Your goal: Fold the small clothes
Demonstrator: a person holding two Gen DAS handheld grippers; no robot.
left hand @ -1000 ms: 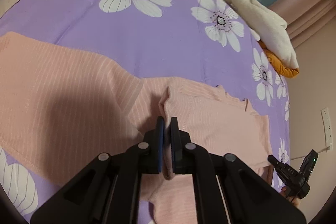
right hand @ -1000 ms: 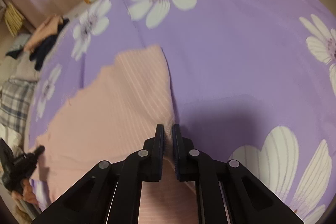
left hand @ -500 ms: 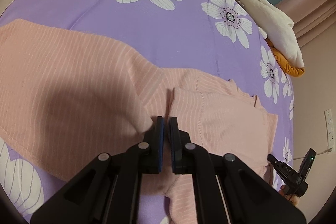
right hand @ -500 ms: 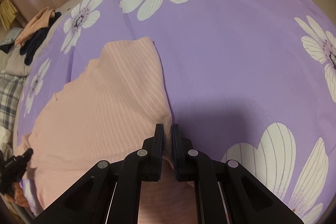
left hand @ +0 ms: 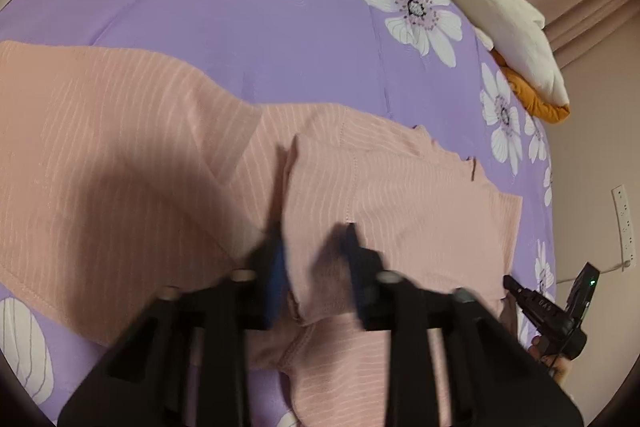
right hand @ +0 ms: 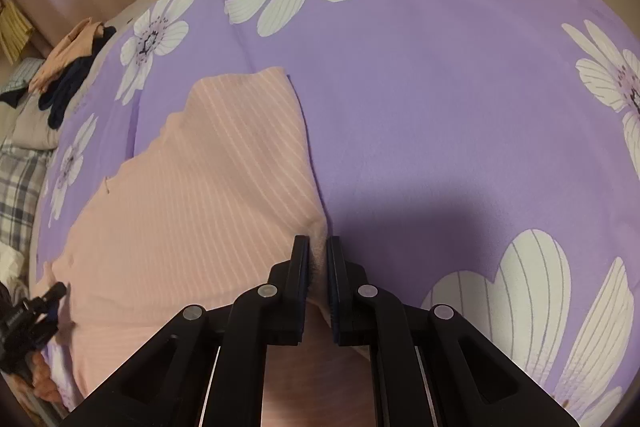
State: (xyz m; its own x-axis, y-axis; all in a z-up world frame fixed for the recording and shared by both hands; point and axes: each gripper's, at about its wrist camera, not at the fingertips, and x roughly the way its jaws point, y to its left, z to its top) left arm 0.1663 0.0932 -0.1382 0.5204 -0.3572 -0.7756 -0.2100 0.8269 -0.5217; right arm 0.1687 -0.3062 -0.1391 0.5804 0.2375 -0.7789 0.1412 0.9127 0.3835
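A pink ribbed garment (left hand: 120, 167) lies spread on the purple flowered bedspread (left hand: 280, 39), with one side flap folded over its middle. My left gripper (left hand: 314, 251) hangs low over that folded flap. Its jaws are opening and blurred, and the fold's edge lies loose between them. In the right wrist view the same garment (right hand: 200, 207) stretches away to the left. My right gripper (right hand: 318, 255) is shut on the garment's near edge, with cloth bunched between the pads. Each gripper shows small at the edge of the other's view, at bottom right (left hand: 552, 311) and bottom left (right hand: 24, 315).
A white and orange plush (left hand: 500, 15) lies along the bed's far side. A pile of dark and peach clothes (right hand: 68, 67) and a plaid cloth (right hand: 16, 187) sit at the left edge. A wall socket (left hand: 624, 223) is beside the bed.
The left jaws, shut on the fold half a second ago, have parted, and the folded flap has settled flatter on the garment. The right gripper stays shut on the edge.
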